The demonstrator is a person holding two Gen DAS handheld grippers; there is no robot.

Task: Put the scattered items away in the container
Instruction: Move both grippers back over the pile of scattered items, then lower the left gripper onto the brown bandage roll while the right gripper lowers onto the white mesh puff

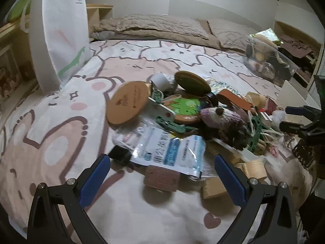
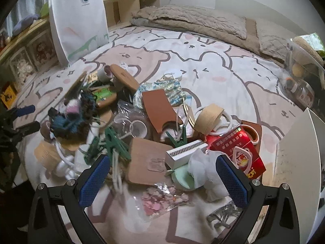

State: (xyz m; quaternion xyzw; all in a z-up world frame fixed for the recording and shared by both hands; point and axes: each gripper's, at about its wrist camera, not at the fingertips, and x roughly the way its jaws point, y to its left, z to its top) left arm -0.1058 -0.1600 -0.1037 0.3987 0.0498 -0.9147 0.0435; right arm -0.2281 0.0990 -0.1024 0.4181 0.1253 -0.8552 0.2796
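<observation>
The clear box past the pile is blurred, so what lies inside it cannot be made out; in the right wrist view the picture's edge cuts it off. Print on the blue-and-white packet is smeared. The cardboard piece beside the packet is mostly covered.

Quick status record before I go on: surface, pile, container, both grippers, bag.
surface: bed cover with cartoon animal print
pile: mixed clutter in the middle of the bed, including a round cork coaster, a blue and white pouch, a knitted toy, green clips and a red box
container: clear plastic bin at the far right edge, already holding items
left gripper: open, empty, in front of the pouch
right gripper: open, empty, over the pile's near edge
bag: white paper bag upright at far left
</observation>
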